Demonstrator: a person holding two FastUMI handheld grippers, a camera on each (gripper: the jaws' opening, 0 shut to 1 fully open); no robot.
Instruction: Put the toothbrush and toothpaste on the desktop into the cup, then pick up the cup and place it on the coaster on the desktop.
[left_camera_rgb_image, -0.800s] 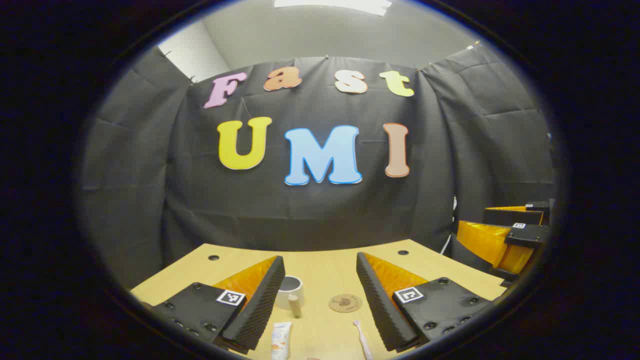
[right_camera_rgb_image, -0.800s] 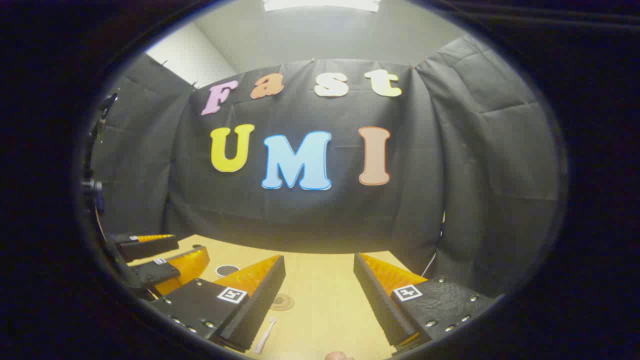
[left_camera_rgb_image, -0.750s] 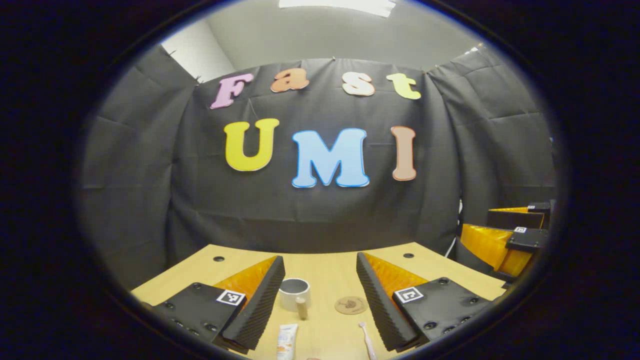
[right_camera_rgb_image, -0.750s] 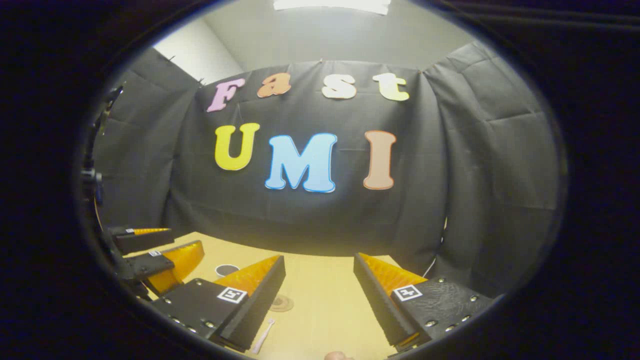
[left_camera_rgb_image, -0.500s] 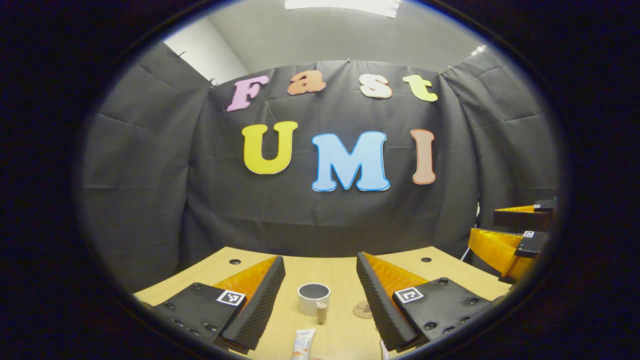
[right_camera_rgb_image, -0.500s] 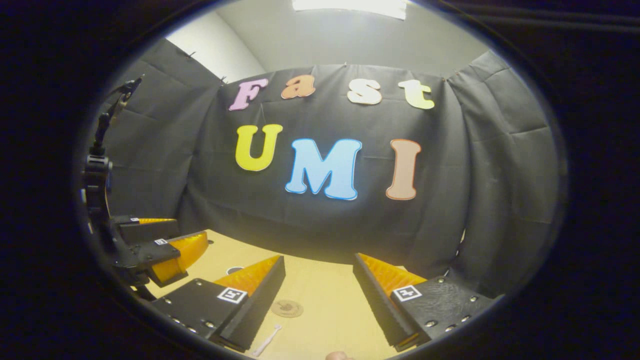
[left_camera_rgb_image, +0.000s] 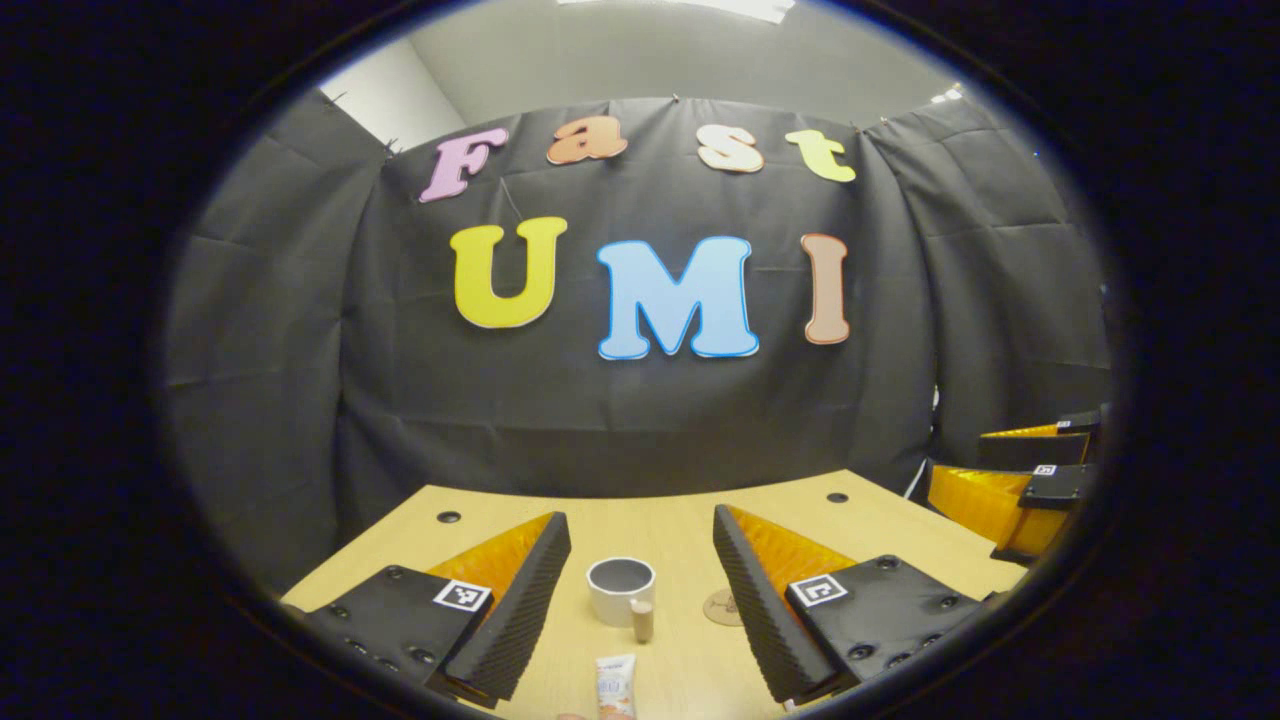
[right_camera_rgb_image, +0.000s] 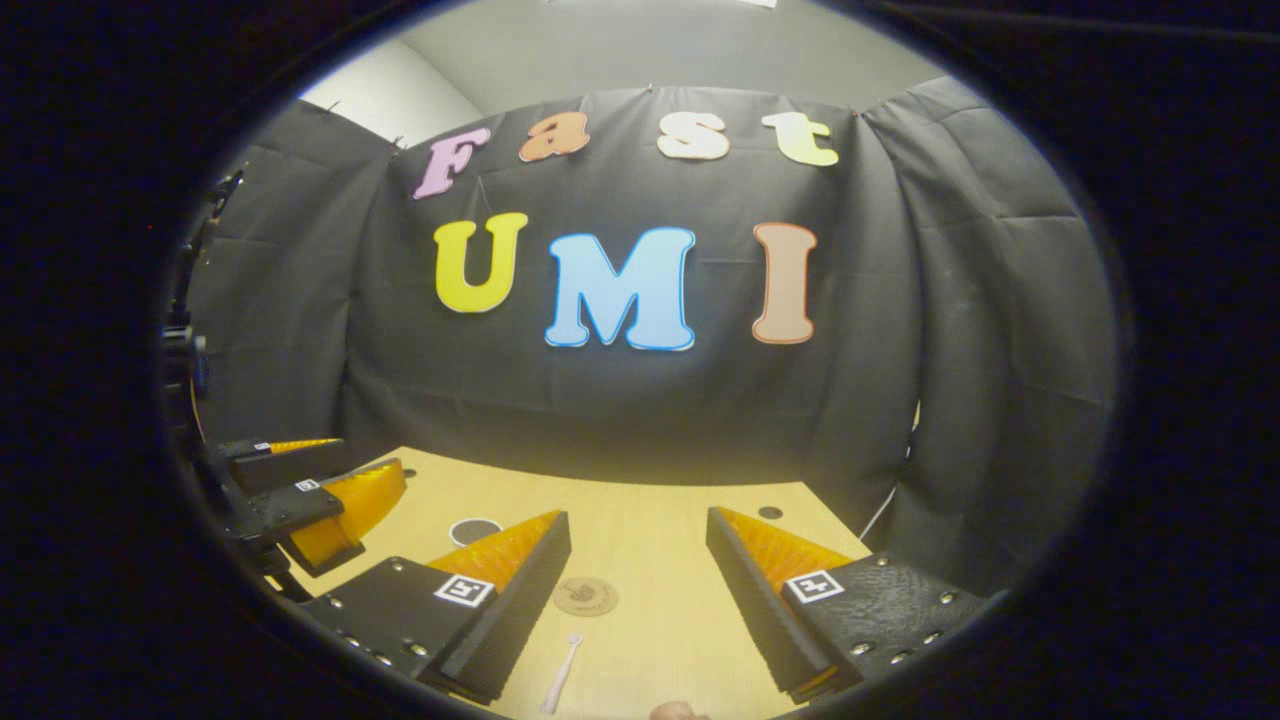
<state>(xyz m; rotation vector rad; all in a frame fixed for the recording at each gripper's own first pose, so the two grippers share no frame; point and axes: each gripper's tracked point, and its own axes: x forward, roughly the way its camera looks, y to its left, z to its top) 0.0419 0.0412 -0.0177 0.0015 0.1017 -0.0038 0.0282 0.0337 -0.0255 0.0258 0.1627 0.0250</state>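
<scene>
Both grippers held above the near edge of the wooden desktop (left_camera_rgb_image: 670, 525), nothing grasped yet. Left gripper (left_camera_rgb_image: 640, 590) spread wide, empty; right gripper (right_camera_rgb_image: 638, 590) likewise wide and empty.

Seen in left gripper view: white cup (left_camera_rgb_image: 620, 589) upright between the fingers' lines of sight, mouth open upward, its short wooden handle (left_camera_rgb_image: 642, 620) pointing toward the near side. Toothpaste tube (left_camera_rgb_image: 615, 697) flat on the desktop just near of the cup, apart from it. Round cork coaster (left_camera_rgb_image: 722, 607) to the right of the cup, partly hidden behind the right-hand finger.

Seen in right gripper view: toothbrush (right_camera_rgb_image: 561, 672) flat on the desktop near the left-hand finger, long axis running near to far; coaster (right_camera_rgb_image: 586, 596) farther off beyond it; cup rim (right_camera_rgb_image: 475, 530) far left.

Judged step: approach for first picks, left toward toothpaste, right toward toothbrush.

Advised for doing it well:
- Tilted down steeply, since both items lay flat and thin.
- Closed across the narrow width, not along the length.
- Gripped toothbrush at mid-handle to limit swing.
- Lowered each item upright into the cup gently; light cup probably prone to tipping or sliding if its rim gets struck.
</scene>
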